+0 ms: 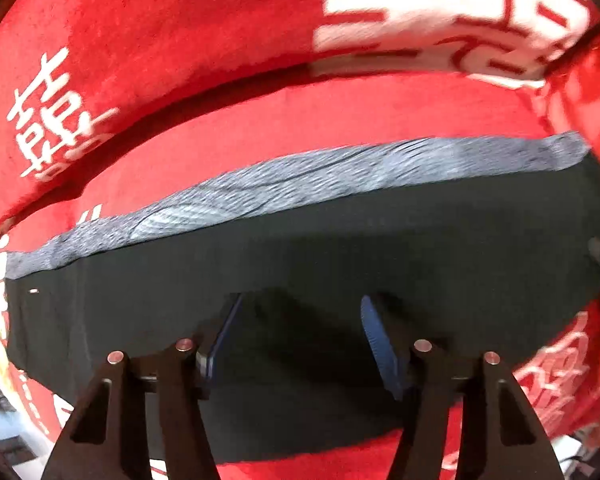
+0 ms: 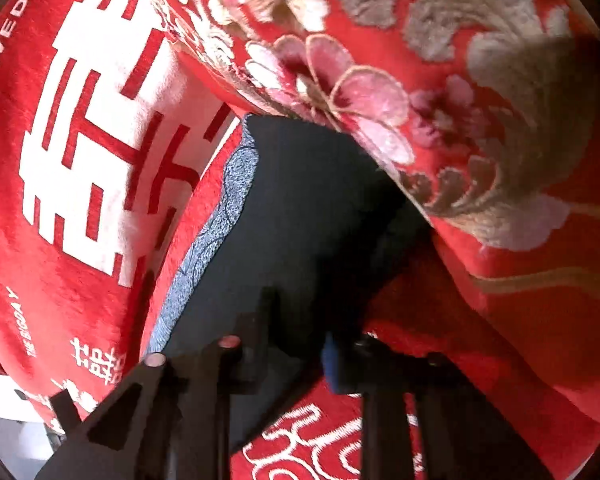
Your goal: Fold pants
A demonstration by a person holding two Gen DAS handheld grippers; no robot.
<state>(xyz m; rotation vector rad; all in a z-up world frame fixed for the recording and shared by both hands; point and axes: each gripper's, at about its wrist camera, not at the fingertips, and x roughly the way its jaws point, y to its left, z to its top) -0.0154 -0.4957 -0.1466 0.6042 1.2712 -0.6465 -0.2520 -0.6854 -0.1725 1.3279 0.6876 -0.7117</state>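
Pants: we see the dark pants (image 1: 340,248) lying mid-frame on the red blanket (image 1: 180,40).
Left gripper (image 1: 300,336): parted, straddling cloth, not pinching.
Right gripper (image 2: 296,344): we cannot tell whether it pinches.
Risk: we could snag the blanket too.

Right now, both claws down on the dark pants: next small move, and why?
Probably close the left claw fully on the pants before lifting. Its pads straddle a raised ridge of dark cloth but do not look pressed onto it. The right claw seems nearer shut on the pants' edge. Lifting with only one side pinched would likely skew the fold on the red blanket.
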